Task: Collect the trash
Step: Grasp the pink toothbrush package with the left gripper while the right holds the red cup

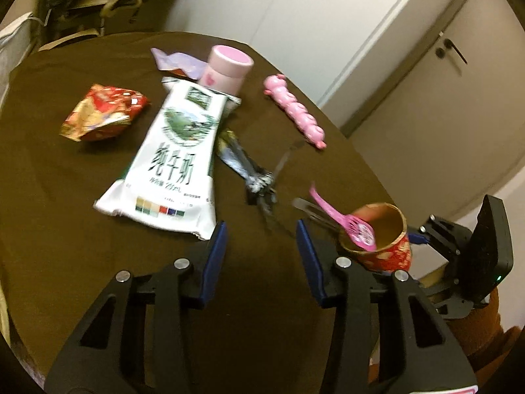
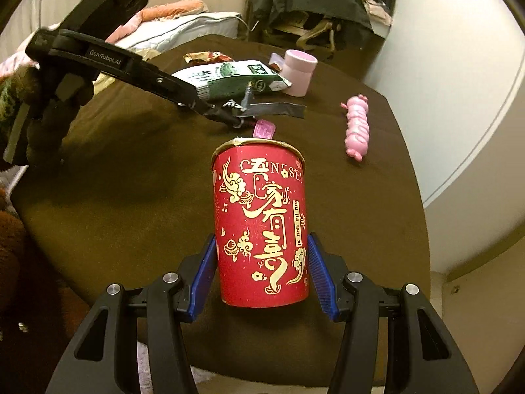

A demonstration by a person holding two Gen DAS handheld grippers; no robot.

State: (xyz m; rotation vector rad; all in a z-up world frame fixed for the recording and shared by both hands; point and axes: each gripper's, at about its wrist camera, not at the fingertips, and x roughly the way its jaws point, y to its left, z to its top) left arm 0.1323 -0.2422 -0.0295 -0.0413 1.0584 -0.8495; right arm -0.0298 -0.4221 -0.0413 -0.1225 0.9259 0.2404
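My right gripper [image 2: 262, 262] is shut on a red paper cup [image 2: 262, 223] with gold print, held upright above the brown table; the cup [image 1: 384, 243] also shows in the left wrist view with a pink wrapper [image 1: 347, 223] sticking out of it. My left gripper [image 1: 261, 229] is open and empty above the table, left of the cup. On the table lie a white milk pouch [image 1: 170, 157], a red snack wrapper [image 1: 101, 111], a crumpled silver wrapper [image 1: 246, 164] and a purple wrapper [image 1: 177, 60].
A pink round box [image 1: 229, 69] stands behind the milk pouch. A pink pig toy [image 1: 295, 110] lies at the table's right side. The brown table [image 1: 65, 229] curves off to the right. Chairs, a bed and a white cabinet stand beyond.
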